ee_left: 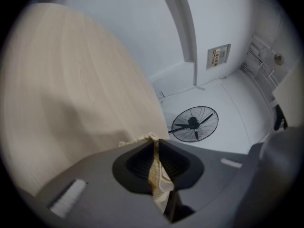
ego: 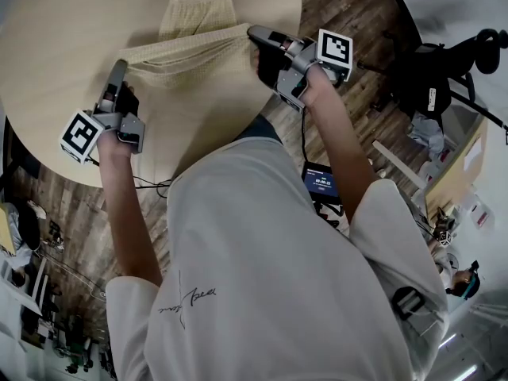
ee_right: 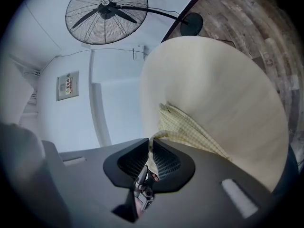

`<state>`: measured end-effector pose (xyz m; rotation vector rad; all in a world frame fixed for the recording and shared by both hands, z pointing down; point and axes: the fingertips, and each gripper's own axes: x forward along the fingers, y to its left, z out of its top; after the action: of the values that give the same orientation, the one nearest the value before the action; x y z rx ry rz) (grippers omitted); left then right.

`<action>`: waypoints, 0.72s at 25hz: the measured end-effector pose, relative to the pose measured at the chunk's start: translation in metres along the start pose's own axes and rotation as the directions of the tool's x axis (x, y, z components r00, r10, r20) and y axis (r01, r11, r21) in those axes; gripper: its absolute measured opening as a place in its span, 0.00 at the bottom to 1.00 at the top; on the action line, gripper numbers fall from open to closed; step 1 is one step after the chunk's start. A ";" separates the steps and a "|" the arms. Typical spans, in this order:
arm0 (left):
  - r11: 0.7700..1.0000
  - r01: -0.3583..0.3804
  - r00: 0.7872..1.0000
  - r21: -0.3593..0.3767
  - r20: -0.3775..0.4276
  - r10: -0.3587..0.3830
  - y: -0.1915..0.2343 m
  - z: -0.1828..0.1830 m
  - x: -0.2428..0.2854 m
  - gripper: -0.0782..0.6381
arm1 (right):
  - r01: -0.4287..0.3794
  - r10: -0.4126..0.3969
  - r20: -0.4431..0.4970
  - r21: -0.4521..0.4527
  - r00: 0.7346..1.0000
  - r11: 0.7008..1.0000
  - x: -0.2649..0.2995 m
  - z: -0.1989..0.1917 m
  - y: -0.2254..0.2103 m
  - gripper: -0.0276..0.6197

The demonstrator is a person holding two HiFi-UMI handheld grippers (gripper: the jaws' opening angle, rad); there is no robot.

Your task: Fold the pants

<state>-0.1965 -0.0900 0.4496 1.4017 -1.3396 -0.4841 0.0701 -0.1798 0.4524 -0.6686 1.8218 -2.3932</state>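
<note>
As both tongs [ego: 119, 67] [ego: 253, 32] clamp, pants [ego: 194, 50] seem taut.

The round pale wooden tabletop [ego: 48, 50] lies bare left of, beyond and in front of the pale-yellow checked pants [ego: 194, 50], giving open passage there, while the black round pedestal fan [ee_left: 194, 123] stands well apart past the table's edge.
</note>
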 end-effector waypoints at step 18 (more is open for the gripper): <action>0.950 0.002 0.999 -0.311 0.050 0.014 0.050 0.024 0.091 0.23 | -0.174 0.095 0.236 0.341 0.967 0.924 0.047 0.091 -0.043 0.09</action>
<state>-0.2134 -0.1693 0.5189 1.1305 -1.2457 -0.6997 0.0700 -0.2636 0.5251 -0.7014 1.2554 -2.3630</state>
